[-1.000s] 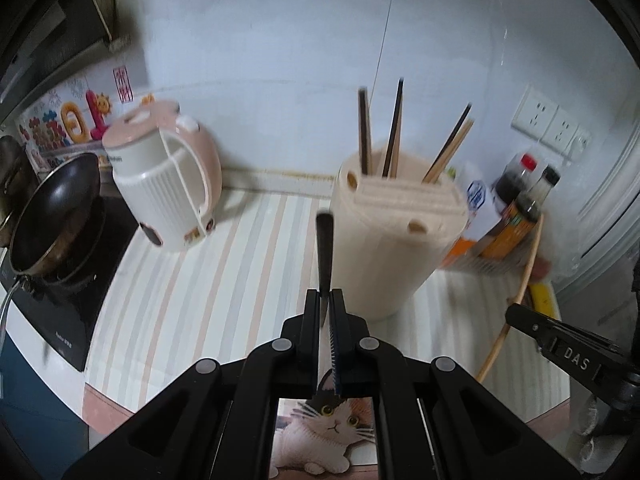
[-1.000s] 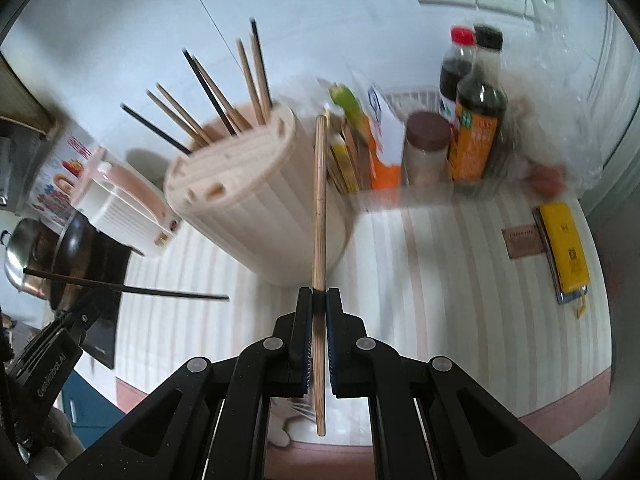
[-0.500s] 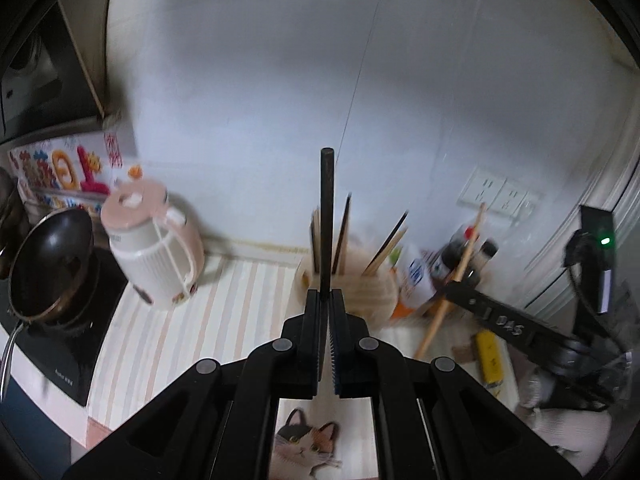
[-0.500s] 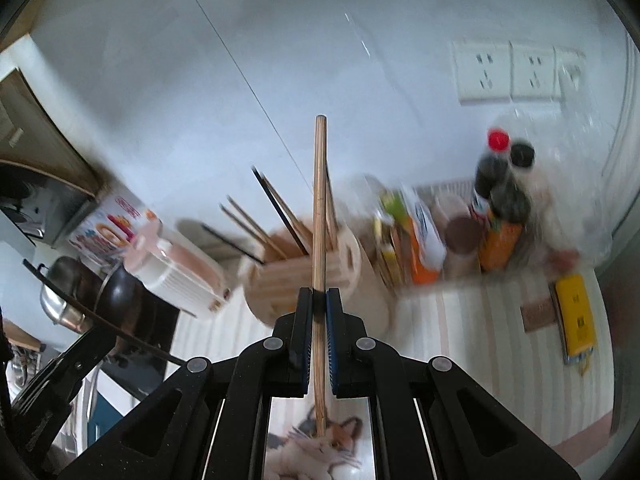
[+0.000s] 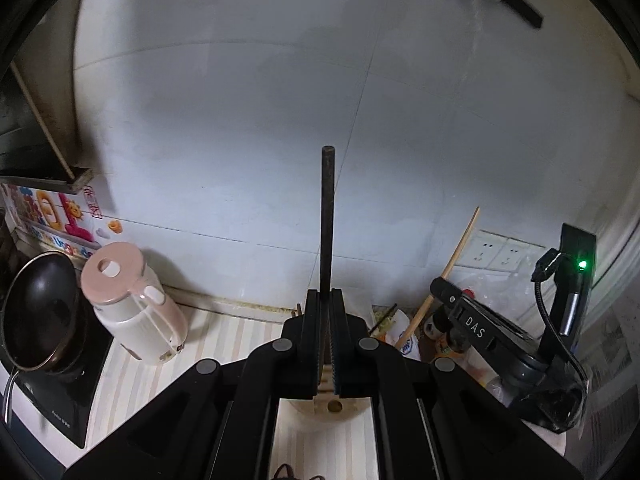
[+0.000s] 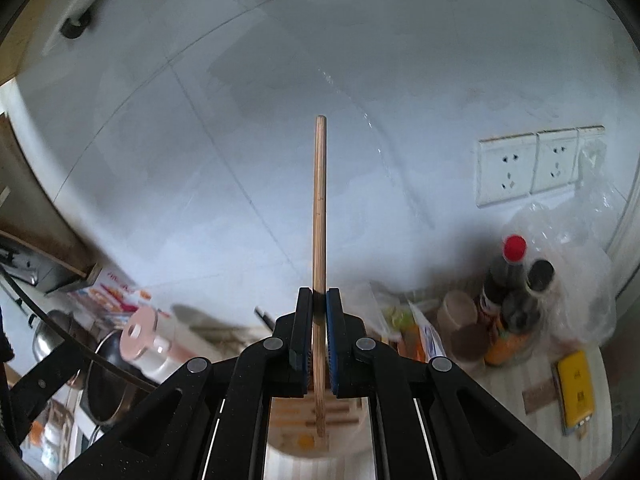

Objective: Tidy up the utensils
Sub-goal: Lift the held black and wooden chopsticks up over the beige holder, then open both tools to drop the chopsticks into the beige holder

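Note:
My left gripper [image 5: 327,296] is shut on a black chopstick [image 5: 327,216] that stands upright in front of the wall. Below its jaws sits the beige utensil holder [image 5: 334,404], mostly hidden. My right gripper [image 6: 319,296] is shut on a wooden chopstick [image 6: 320,200], also upright, its lower end over the holder's slotted top [image 6: 316,420]. The right gripper and its wooden chopstick [image 5: 452,268] show in the left wrist view at right. The black chopstick [image 6: 80,344] shows at the left of the right wrist view.
A pink and white kettle [image 5: 132,304] and a black pan [image 5: 38,316] on a cooktop stand at left. Sauce bottles [image 6: 516,304], packets and a plastic bag crowd the back right corner. A yellow item [image 6: 576,388] lies on the striped counter. Wall sockets [image 6: 528,168] are above.
Both grippers rose and tilted up, each still holding its chopstick. They moved over the utensil holder, which now lies under the jaws instead of ahead of them.

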The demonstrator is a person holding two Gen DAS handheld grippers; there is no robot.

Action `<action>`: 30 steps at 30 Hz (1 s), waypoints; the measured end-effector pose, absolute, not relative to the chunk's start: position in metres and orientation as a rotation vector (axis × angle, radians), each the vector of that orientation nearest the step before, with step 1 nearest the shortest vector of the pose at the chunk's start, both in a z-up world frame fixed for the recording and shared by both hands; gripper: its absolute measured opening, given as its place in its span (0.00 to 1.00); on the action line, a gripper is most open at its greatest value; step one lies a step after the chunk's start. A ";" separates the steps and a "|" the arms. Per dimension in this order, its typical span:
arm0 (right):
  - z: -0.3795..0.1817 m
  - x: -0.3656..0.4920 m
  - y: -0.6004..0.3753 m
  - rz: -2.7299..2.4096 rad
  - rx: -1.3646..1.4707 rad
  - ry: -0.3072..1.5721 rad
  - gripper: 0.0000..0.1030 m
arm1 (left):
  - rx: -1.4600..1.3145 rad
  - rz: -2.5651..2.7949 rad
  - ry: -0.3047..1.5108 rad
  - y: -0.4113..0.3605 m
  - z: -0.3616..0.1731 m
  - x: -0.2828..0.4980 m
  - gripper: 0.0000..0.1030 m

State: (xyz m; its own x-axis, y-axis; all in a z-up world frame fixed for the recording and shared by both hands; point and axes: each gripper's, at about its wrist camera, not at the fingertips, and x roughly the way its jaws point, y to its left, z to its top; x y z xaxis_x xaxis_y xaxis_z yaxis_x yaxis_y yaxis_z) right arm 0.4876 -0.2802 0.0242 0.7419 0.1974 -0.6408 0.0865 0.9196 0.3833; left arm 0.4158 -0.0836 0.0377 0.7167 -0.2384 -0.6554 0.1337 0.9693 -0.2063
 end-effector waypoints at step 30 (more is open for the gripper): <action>-0.030 0.461 -0.287 0.001 0.234 0.815 0.45 | -0.028 0.023 0.899 -0.074 -0.045 0.427 0.85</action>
State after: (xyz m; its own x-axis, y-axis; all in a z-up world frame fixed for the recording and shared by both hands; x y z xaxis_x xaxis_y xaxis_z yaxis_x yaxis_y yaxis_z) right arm 0.4609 -0.2871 -0.0298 0.6872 0.0910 -0.7208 0.0887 0.9742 0.2076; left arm 0.4269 -0.0738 -0.0451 0.6223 0.0082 -0.7827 -0.0314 0.9994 -0.0144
